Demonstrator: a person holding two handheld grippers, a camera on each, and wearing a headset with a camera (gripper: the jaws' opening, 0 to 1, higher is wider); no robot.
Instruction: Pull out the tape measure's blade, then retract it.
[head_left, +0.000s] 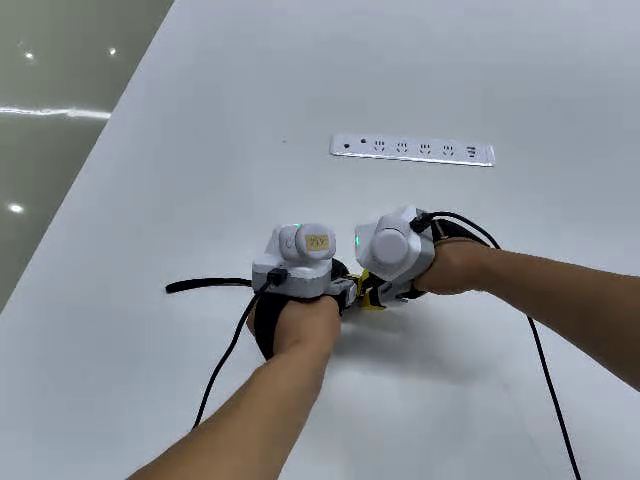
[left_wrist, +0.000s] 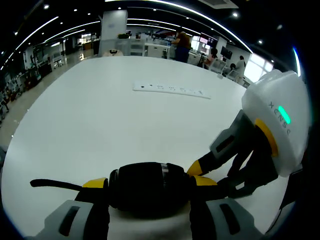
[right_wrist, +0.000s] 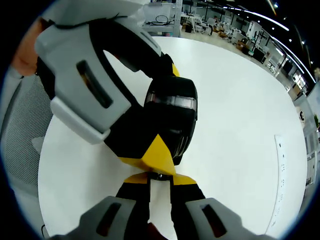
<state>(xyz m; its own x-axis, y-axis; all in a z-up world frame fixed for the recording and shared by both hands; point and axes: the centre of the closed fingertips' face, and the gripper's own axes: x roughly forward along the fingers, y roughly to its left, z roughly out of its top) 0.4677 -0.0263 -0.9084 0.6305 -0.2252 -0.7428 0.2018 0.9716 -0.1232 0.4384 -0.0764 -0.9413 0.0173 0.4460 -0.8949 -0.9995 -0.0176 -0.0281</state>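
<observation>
my left claw clamps the black tape measure on the white table; my right claw is pinched on its blade tip, the 2 nose to nose. power strip lies well beyond.

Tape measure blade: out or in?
In. The right tool has its tips shut right at the black round tape measure case, with no blade length showing between them.
</observation>
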